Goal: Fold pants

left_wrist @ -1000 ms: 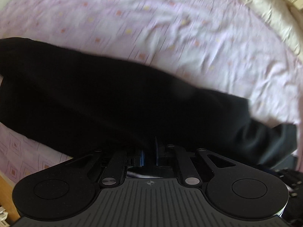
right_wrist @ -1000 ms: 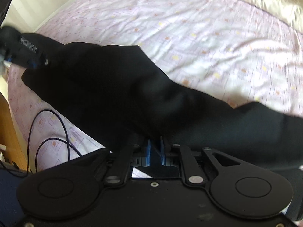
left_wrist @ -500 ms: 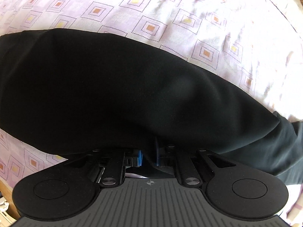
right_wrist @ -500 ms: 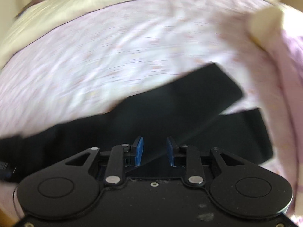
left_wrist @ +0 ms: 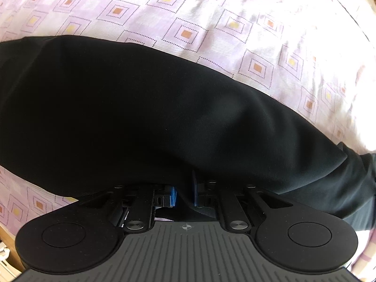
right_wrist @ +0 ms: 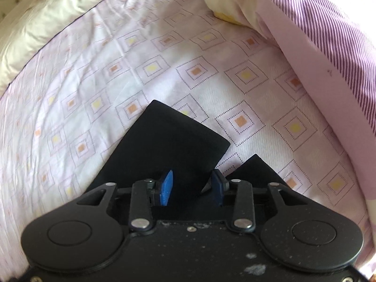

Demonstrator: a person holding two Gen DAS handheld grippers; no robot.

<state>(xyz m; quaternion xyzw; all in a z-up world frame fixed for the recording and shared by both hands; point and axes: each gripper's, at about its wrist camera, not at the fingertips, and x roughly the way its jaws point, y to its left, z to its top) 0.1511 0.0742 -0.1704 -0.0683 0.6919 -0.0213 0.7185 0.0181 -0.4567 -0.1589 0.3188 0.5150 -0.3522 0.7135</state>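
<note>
The black pants (left_wrist: 145, 117) lie on the pink patterned bed sheet (left_wrist: 235, 30) and fill most of the left wrist view. My left gripper (left_wrist: 184, 192) is shut on a fold of the pants, with cloth pinched between its blue pads. In the right wrist view two leg ends of the pants (right_wrist: 169, 143) lie flat on the sheet (right_wrist: 188, 70), one cuff ahead and a second to the right. My right gripper (right_wrist: 192, 185) is open just above the nearer leg, holding nothing.
A purple striped pillow (right_wrist: 329, 35) lies at the right. A cream blanket (right_wrist: 58, 11) runs along the far edge of the bed. A wooden bed edge (left_wrist: 7, 246) shows at lower left.
My right gripper opened, let go of the pants and swung toward the leg ends. My left gripper stays shut on the cloth and has lowered close to the sheet.
</note>
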